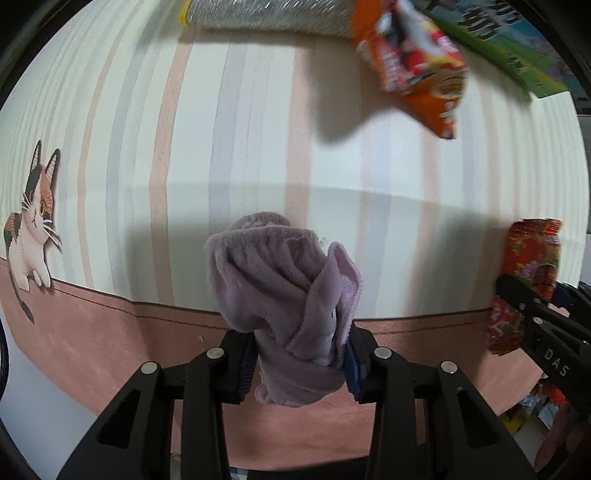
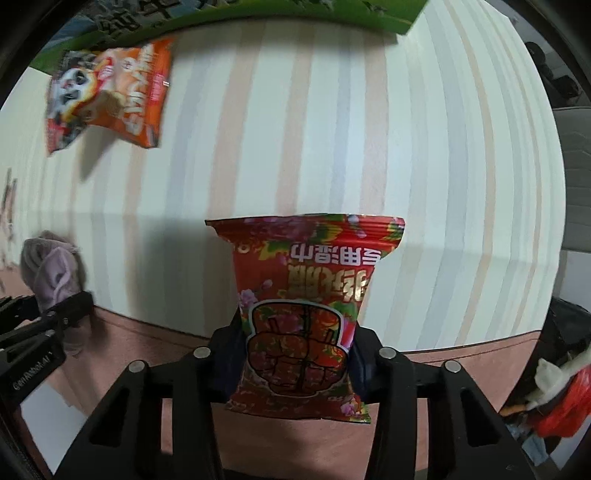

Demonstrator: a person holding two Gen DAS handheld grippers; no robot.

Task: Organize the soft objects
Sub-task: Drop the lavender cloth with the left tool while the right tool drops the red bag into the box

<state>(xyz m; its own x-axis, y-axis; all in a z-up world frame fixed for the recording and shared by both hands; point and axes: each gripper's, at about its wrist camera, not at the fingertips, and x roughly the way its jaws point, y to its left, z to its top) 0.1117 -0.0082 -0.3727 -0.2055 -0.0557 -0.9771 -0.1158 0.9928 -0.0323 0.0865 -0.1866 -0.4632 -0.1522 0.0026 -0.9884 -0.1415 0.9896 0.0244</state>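
Left gripper (image 1: 299,363) is clenching a limp lilac fleece cloth (image 1: 280,291); right gripper (image 2: 295,365) is pinching a light, crinkly red wet-wipes pack (image 2: 306,306) mid-body, likely slippery.

Two grippers were present: the left gripper (image 1: 299,363) and the right gripper (image 2: 295,363). One lilac cloth (image 1: 284,291) was counted, bunched into a single bundle. Printed packets numbered two: one red floral packet (image 2: 306,302) and one orange packet (image 2: 110,92) bearing a panda face. One silver-grey glittery item (image 1: 266,13) lay at the far edge of the left wrist view, its kind not determinable. One green printed sheet (image 2: 258,14) lay at the far side. One striped table cover (image 1: 258,129) carried one printed cat figure (image 1: 33,225).
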